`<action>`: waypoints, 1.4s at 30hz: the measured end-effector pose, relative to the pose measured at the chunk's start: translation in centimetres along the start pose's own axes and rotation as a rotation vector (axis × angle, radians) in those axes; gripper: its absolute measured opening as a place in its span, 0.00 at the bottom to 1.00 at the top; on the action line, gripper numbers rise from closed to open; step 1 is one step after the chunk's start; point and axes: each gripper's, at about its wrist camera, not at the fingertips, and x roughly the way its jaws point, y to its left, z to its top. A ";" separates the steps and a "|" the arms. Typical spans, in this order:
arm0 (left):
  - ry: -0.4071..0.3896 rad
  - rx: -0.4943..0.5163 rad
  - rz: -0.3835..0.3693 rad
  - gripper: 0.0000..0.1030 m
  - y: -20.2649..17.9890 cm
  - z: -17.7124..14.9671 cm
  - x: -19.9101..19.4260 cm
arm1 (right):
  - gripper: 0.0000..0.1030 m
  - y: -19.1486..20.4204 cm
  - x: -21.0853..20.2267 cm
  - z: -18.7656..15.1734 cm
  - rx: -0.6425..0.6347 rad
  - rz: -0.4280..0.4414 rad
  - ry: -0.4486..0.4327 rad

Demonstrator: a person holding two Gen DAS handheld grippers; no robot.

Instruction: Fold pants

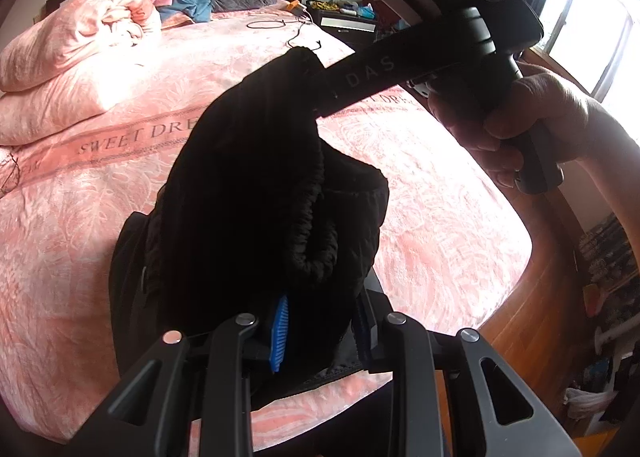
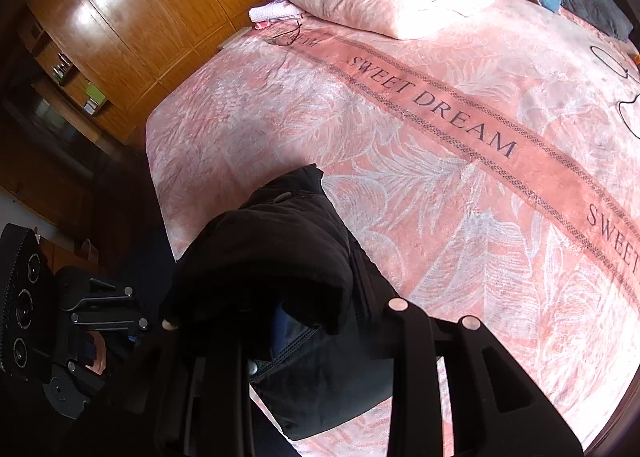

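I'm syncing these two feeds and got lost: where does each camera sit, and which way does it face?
Left wrist: on the left gripper, facing the headboard; black pants fill its fingers, and the right hand holds the right gripper at their top.
Right wrist: on the right gripper, facing across the bed toward a wooden wardrobe; the left gripper is lower left.
Shared: pants, pink bed, folded quilt.

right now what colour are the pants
Black pants, clearest in the left wrist view.
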 end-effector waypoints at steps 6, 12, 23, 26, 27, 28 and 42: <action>0.030 0.022 -0.004 0.26 -0.9 -0.3 1.5 | 0.26 -1.1 0.3 -1.3 0.013 -0.004 0.010; 0.058 0.037 -0.004 0.26 -1.5 -0.7 2.9 | 0.27 -2.2 0.9 -2.6 0.030 0.001 0.017; 0.105 0.084 0.028 0.26 -2.8 -1.2 5.6 | 0.27 -4.2 2.2 -4.6 0.053 0.002 0.029; 0.115 0.103 0.042 0.26 -3.3 -1.4 6.3 | 0.27 -4.7 2.6 -5.0 0.057 0.002 0.036; 0.119 0.104 0.041 0.26 -3.3 -1.5 6.6 | 0.27 -4.8 2.7 -5.2 0.058 0.001 0.038; 0.124 0.104 0.040 0.26 -3.3 -1.5 6.8 | 0.27 -5.0 2.8 -5.4 0.058 0.001 0.039; 0.176 0.119 0.059 0.26 -3.6 -2.2 9.7 | 0.29 -6.9 4.3 -7.8 0.127 -0.005 0.050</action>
